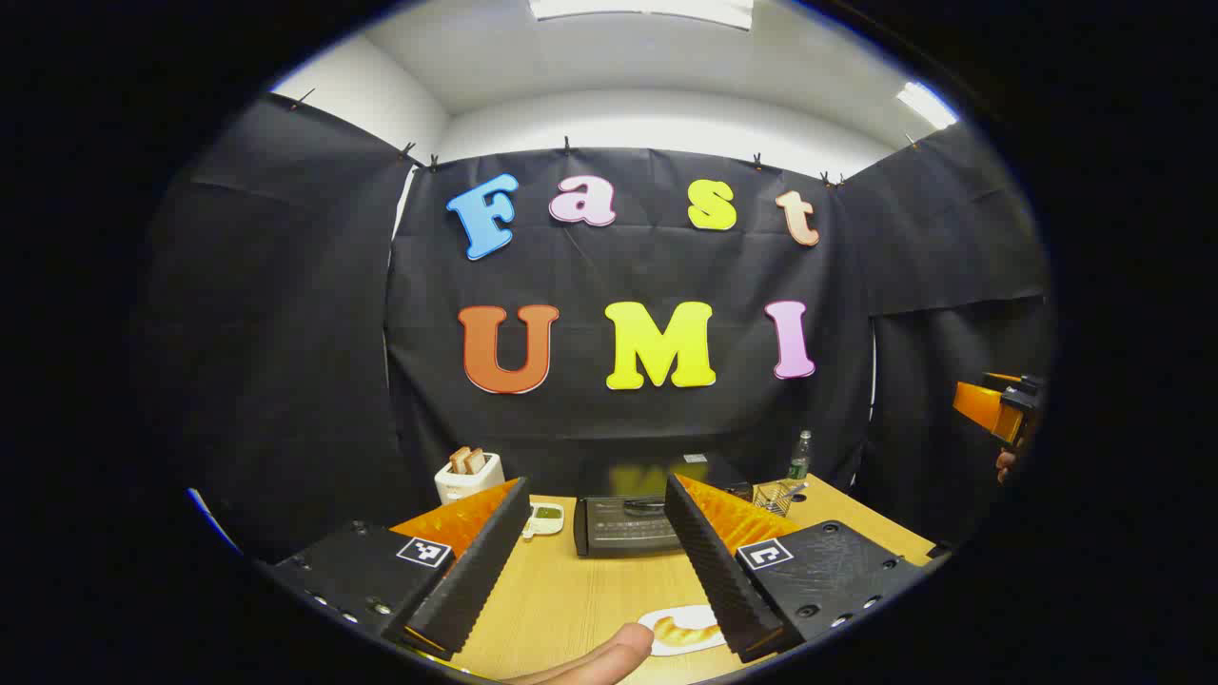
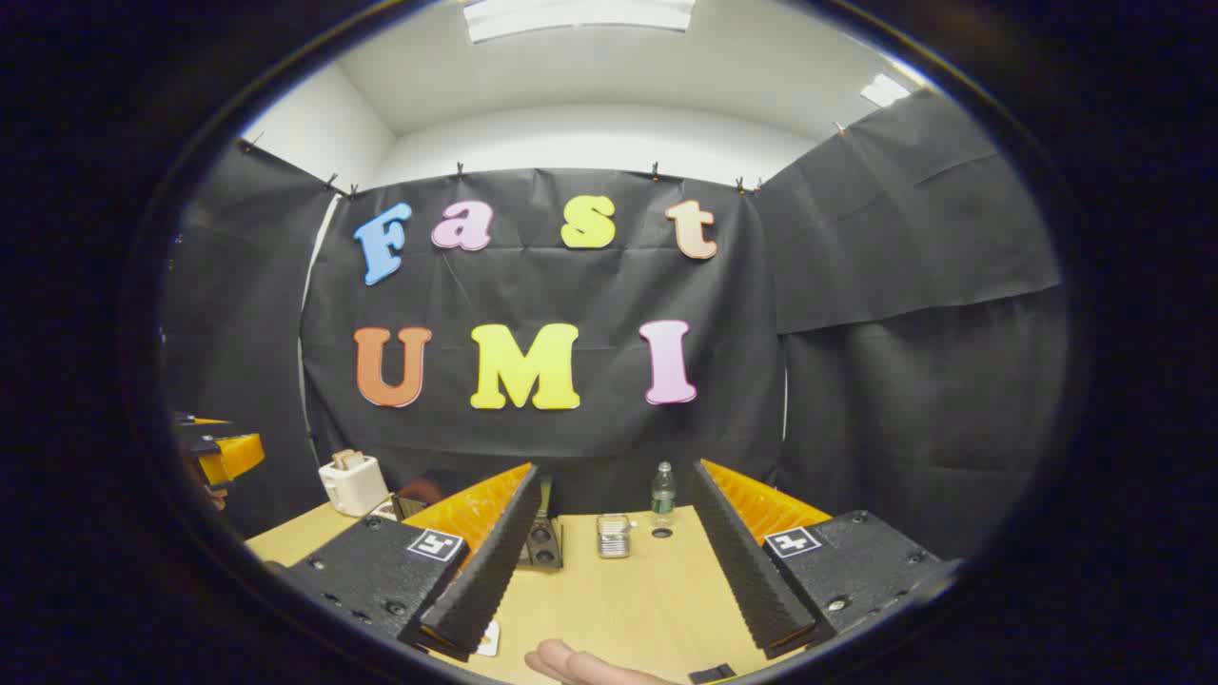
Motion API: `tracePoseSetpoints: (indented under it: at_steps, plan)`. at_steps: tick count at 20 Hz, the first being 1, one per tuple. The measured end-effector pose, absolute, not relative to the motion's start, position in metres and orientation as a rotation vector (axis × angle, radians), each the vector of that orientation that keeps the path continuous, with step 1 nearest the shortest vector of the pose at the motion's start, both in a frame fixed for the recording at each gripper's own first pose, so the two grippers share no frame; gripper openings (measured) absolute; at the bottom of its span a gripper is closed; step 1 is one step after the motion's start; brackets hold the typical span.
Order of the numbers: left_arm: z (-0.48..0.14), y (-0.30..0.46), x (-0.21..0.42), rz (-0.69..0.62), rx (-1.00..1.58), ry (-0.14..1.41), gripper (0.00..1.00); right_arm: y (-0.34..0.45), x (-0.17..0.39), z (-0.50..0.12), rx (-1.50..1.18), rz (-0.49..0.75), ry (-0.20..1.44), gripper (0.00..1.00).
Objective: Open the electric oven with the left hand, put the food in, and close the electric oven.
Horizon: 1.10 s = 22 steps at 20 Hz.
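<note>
A black electric oven (image 1: 628, 523) stands at the back of the wooden table (image 1: 571, 599), and its door looks shut. A croissant on a white plate (image 1: 685, 630) lies near the front edge. My left gripper (image 1: 598, 483) is held above the table and in front of the oven, open and holding nothing. My right gripper (image 2: 617, 468) is also open and holds nothing. In the right gripper view the oven (image 2: 542, 538) peeks out behind that gripper's left finger. Each gripper shows at the edge of the other's view: the right gripper (image 1: 994, 409) and the left gripper (image 2: 214, 452).
A white toaster (image 1: 468, 474) with bread slices stands at the back left, with a small white dish (image 1: 545, 518) beside it. A bottle (image 1: 801, 457) and a wire holder (image 1: 778, 495) stand to the right of the oven. A person's finger (image 1: 599, 661) shows at the bottom.
</note>
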<state>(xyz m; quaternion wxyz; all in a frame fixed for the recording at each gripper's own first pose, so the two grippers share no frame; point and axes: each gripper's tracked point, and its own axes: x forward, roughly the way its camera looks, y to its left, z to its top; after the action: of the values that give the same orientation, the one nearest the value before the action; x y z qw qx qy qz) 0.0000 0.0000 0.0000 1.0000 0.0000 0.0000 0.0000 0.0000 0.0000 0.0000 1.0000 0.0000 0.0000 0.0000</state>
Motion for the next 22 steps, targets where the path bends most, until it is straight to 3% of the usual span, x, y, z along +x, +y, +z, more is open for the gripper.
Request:
tracePoseSetpoints:
  at_steps: [13, 22]
  plan:
    - [-0.023, 0.004, 0.023, 0.019, -0.023, 0.060, 0.94, -0.020, 0.001, -0.004, -0.003, -0.014, -0.023, 1.00]
    - [-0.066, -0.009, 0.110, -0.010, -0.018, 0.166, 0.94, -0.035, 0.018, -0.009, 0.032, 0.001, -0.116, 0.98]
